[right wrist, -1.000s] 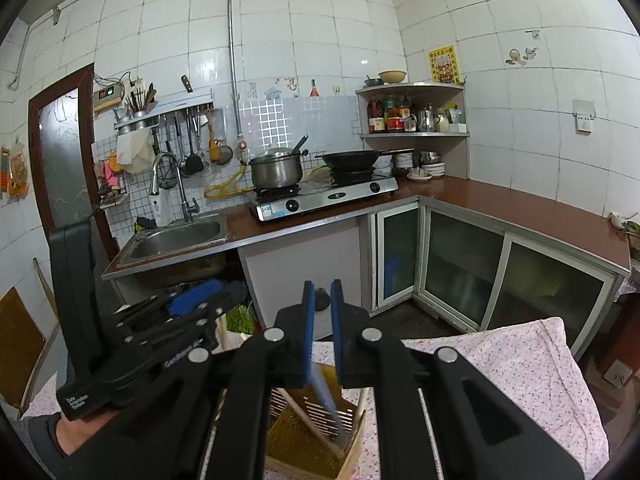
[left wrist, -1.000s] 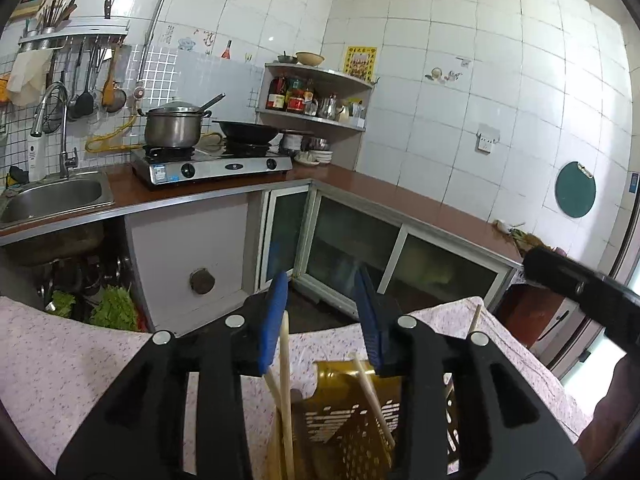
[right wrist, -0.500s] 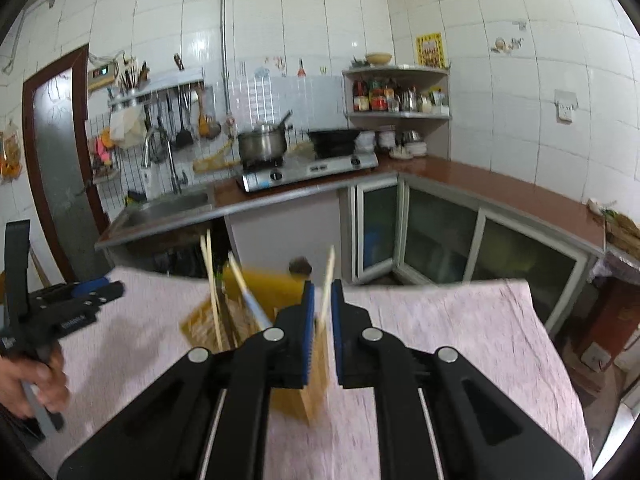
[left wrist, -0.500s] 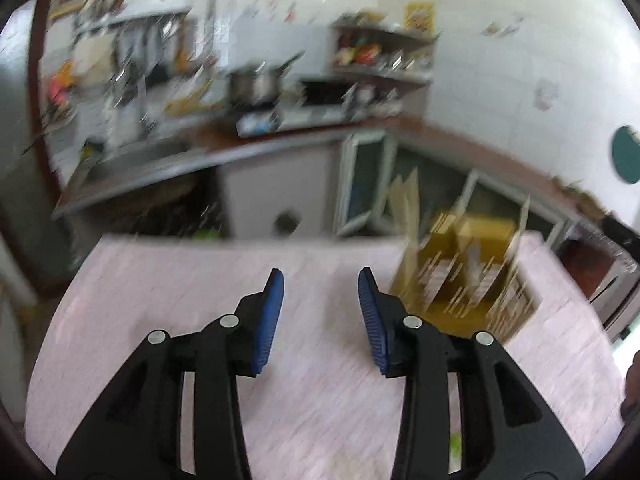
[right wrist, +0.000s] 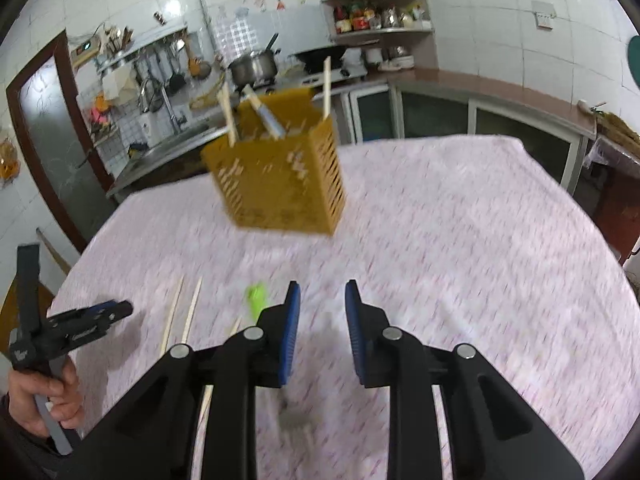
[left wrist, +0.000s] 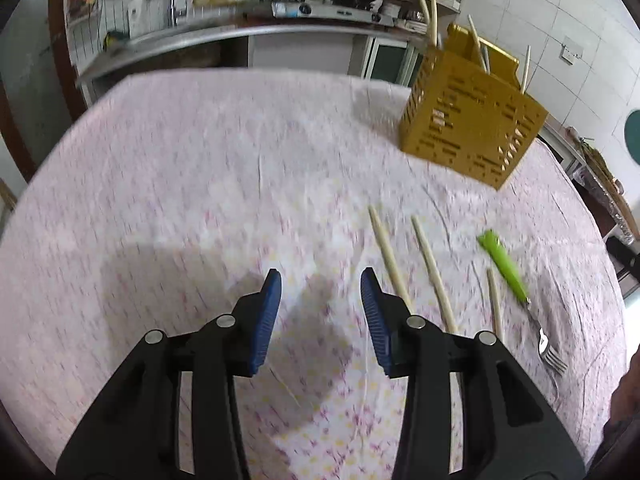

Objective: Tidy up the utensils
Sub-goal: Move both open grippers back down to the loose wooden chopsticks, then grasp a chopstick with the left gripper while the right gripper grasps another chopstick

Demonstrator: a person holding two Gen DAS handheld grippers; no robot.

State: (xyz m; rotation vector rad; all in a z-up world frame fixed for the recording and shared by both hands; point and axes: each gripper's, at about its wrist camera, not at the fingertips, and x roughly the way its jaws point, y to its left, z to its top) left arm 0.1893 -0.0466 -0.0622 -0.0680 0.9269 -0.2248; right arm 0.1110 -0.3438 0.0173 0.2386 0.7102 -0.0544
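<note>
Left black plastic two-finger gripper (left wrist: 320,312): matte angular arms, each finger ends in a ribbed blue pad (left wrist: 266,320). Four round silver screw heads sit on the linkage just behind the pads, one pair per side. Right black plastic two-finger gripper (right wrist: 320,334): same build, blue ribbed pads (right wrist: 290,332), four silver screws behind them. Seen from the right wrist, the left gripper body has a tall black upright bar behind its jaws, small white lettering on its side and a pale mark near the bar's base. Person's hand (right wrist: 40,396) wraps a grey handle below that bar; dark sleeve edge shows at the wrist, blurred.
</note>
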